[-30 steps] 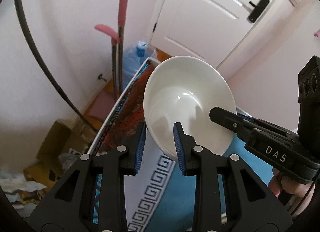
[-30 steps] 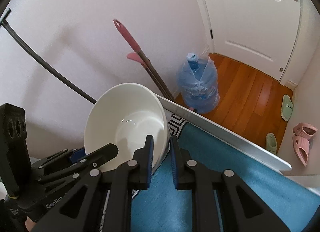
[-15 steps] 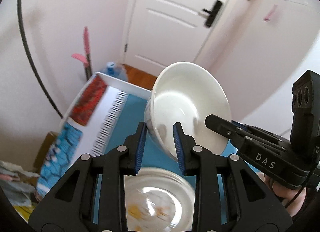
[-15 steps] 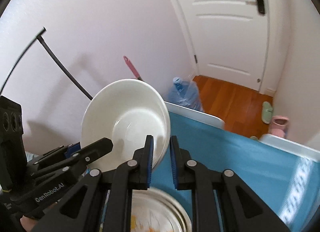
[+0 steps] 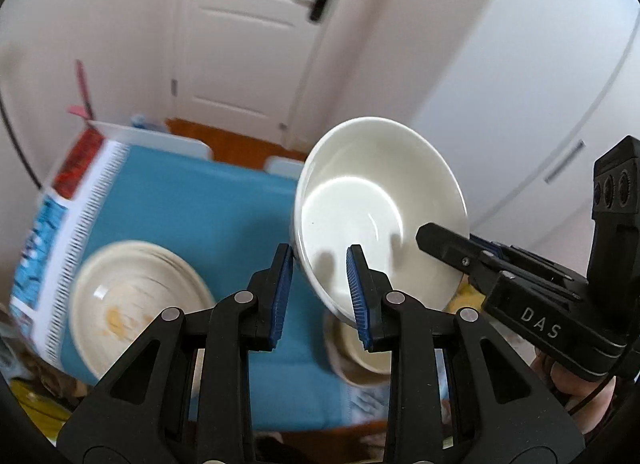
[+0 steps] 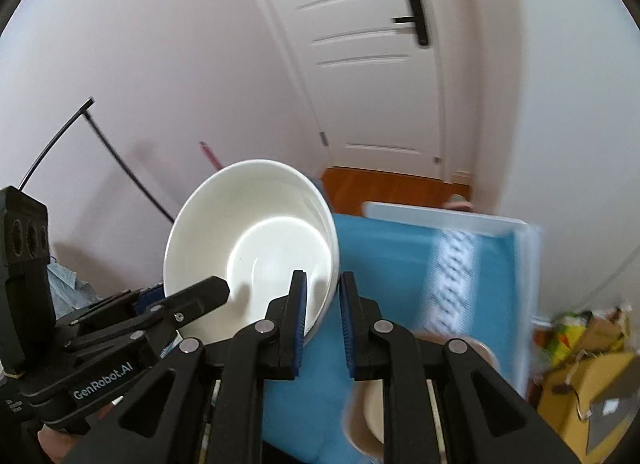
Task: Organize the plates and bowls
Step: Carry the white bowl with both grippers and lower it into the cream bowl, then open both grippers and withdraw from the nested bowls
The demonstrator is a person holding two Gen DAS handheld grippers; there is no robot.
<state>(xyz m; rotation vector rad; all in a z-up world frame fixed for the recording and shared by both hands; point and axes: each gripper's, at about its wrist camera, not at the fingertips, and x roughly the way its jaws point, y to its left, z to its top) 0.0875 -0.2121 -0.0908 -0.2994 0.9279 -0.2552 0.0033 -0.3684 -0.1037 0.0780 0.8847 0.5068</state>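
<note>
A white bowl (image 5: pixel 380 208) is held in the air, tilted, between both grippers. My left gripper (image 5: pixel 318 290) is shut on its near rim, one pad inside and one outside. My right gripper (image 6: pixel 322 318) is shut on the opposite rim of the same bowl (image 6: pixel 256 236). The right gripper also shows in the left wrist view (image 5: pixel 440 240). Below, on the blue cloth (image 5: pixel 192 200), sits a stack of soiled cream plates (image 5: pixel 132 304). A cream bowl (image 5: pixel 364 352) lies under the held bowl and shows in the right wrist view (image 6: pixel 372 412).
The blue cloth covers a table with a white rim (image 6: pixel 440 220). A white door (image 5: pixel 248 32) and wooden floor (image 6: pixel 384 184) lie beyond. Cardboard boxes (image 6: pixel 592 376) stand at the right of the table.
Both grippers have carried the bowl to the right and tipped downward, so the plate stack slid left and the cream bowl came into view below. The grip on the bowl is unchanged.
</note>
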